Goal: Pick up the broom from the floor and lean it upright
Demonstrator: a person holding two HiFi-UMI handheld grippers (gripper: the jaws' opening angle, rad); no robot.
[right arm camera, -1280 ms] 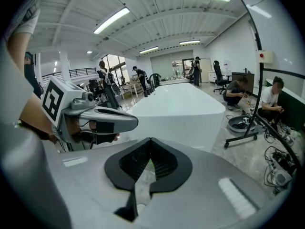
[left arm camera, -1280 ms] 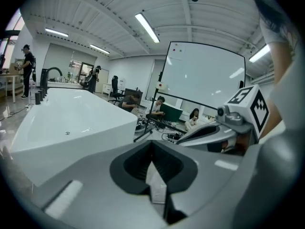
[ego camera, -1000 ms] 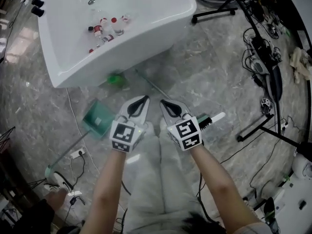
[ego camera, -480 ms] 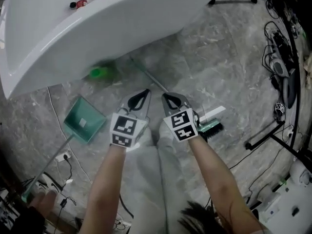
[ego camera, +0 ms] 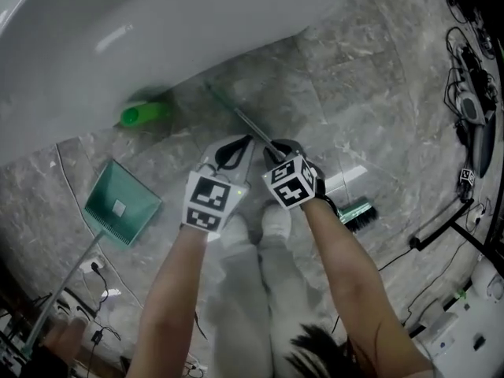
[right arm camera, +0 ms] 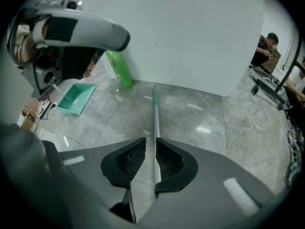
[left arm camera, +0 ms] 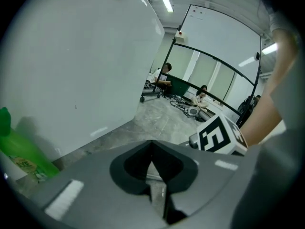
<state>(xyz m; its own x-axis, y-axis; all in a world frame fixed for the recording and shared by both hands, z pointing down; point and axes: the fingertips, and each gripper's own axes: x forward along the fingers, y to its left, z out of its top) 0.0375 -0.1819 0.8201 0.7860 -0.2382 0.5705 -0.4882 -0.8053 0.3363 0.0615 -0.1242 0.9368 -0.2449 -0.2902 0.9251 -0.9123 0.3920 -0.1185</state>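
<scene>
The broom lies flat on the grey stone floor. Its thin handle [ego camera: 235, 115] runs from under the white tub down-right to the dark brush head [ego camera: 358, 214]. My right gripper [ego camera: 282, 145] points steeply down over the middle of the handle. In the right gripper view the handle [right arm camera: 155, 106] shows in the narrow gap between the jaws of the right gripper [right arm camera: 151, 140]. Those jaws have just been opening, and the pads do not press on the handle. My left gripper [ego camera: 247, 141] hangs just left of the handle, shut and empty; its tips [left arm camera: 152, 143] meet.
A big white tub [ego camera: 157, 38] fills the top of the head view. A green bottle [ego camera: 144, 114] lies by its base. A green dustpan [ego camera: 118, 203] with a long handle sits on the left. Stands and cables [ego camera: 472, 124] crowd the right edge.
Both grippers have sunk towards the floor. The right one has tipped downward over the broom handle and its jaws have parted. The tub now looms larger at the top.
</scene>
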